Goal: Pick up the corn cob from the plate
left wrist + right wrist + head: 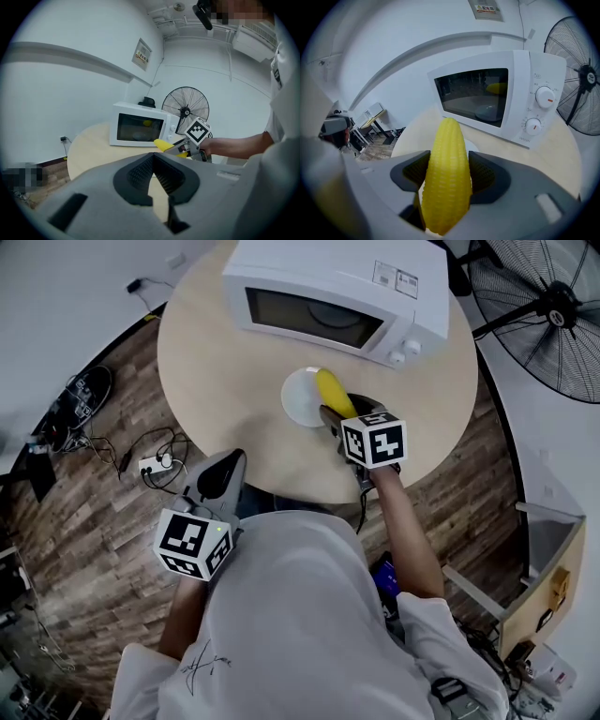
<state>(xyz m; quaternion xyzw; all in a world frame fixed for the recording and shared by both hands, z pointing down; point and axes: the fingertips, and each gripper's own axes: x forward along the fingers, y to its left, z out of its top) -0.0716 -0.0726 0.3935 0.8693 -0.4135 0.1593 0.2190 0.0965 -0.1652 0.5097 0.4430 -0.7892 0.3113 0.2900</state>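
Note:
A yellow corn cob (447, 183) stands between the jaws of my right gripper (449, 180), which is shut on it. In the head view the corn cob (332, 392) is over the right edge of a small white plate (300, 399), lifted in the right gripper (335, 414). A sliver of the plate (471, 146) shows behind the cob. My left gripper (223, 474) hangs at the table's near edge, apart from the plate, jaws together and holding nothing. Its own view shows the left gripper (152, 177), with the corn cob (161, 145) and the right gripper (182, 149) beyond.
A white microwave (342, 298) with its door closed stands at the back of the round wooden table (216, 371). A floor fan (548, 310) is at the right. Cables and a power strip (155, 463) lie on the wood floor at the left.

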